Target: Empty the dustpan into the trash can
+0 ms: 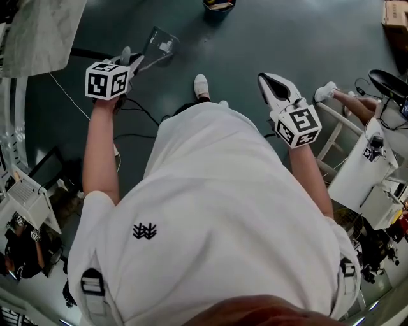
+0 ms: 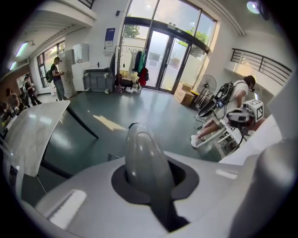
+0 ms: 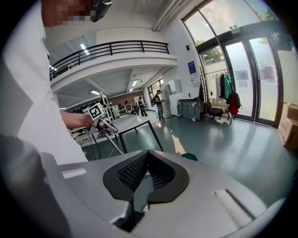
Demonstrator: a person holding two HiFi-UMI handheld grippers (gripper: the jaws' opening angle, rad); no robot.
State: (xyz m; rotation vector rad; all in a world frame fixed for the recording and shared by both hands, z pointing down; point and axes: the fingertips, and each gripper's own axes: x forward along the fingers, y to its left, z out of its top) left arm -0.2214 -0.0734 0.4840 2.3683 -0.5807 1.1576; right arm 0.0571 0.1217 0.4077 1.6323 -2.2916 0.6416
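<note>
A clear plastic dustpan (image 1: 159,44) hangs over the dark floor in the head view's upper left. My left gripper (image 1: 131,63) is shut on its grey handle (image 2: 144,162), which fills the gap between the jaws in the left gripper view; the pan itself is hidden there. A dark trash can (image 1: 218,5) with something yellow inside stands at the top edge, ahead of me and apart from the dustpan. My right gripper (image 1: 271,83) hangs to the right of my body. Its black ribbed pads (image 3: 135,169) meet at the tip with nothing between them.
A marble-topped table (image 1: 38,32) stands to the left of the dustpan. Cables (image 1: 137,111) trail on the floor by my shoe (image 1: 201,85). At the right are a seated person's legs (image 1: 347,102), a white cart (image 1: 363,172) and a cardboard box (image 1: 395,13).
</note>
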